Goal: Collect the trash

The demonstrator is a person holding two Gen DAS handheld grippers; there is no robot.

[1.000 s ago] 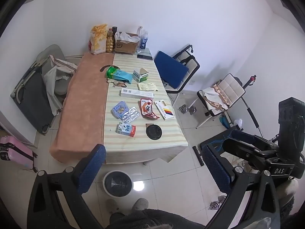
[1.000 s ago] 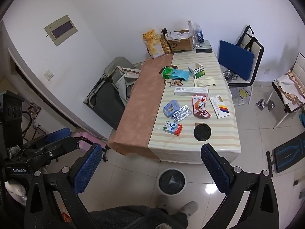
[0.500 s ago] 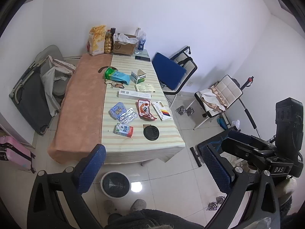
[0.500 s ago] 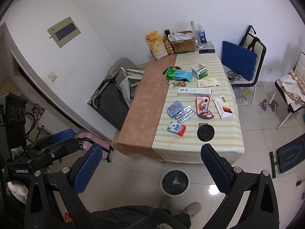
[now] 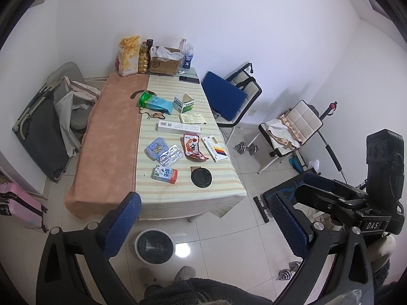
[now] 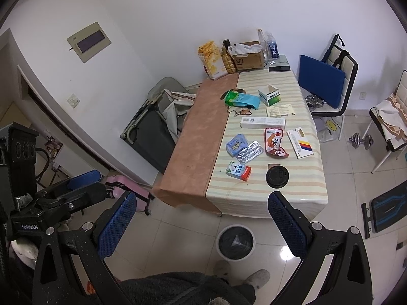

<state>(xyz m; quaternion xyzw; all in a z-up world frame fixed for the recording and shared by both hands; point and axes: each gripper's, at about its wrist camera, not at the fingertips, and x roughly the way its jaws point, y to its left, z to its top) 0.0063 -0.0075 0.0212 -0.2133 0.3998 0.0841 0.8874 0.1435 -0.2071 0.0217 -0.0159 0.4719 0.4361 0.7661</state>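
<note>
Trash lies on the striped half of the table (image 5: 162, 190): a small milk carton (image 5: 164, 174), a black lid (image 5: 201, 177), a silver blister pack (image 5: 171, 154), a red snack wrapper (image 5: 192, 148), a blue packet (image 5: 156, 147), a long white box (image 5: 179, 126) and a green-blue bag (image 5: 154, 102). The carton (image 6: 238, 170) and lid (image 6: 277, 176) also show in the right wrist view. A round bin (image 5: 154, 245) stands on the floor before the table, also in the right wrist view (image 6: 235, 241). My left gripper (image 5: 206, 223) and right gripper (image 6: 201, 218) are open, empty, high above the floor.
A cardboard box (image 5: 164, 62), bottles and a yellow bag (image 5: 129, 55) stand at the table's far end. A blue chair (image 5: 226, 99) and a white chair (image 5: 292, 129) stand right of it, dumbbells (image 5: 245, 148) on the floor. A folded cot (image 5: 43, 127) and pink suitcase (image 5: 17, 209) are left.
Both views have pulled slightly back and up from the table, which now looks a little smaller and farther. Both grippers stay open and empty.
</note>
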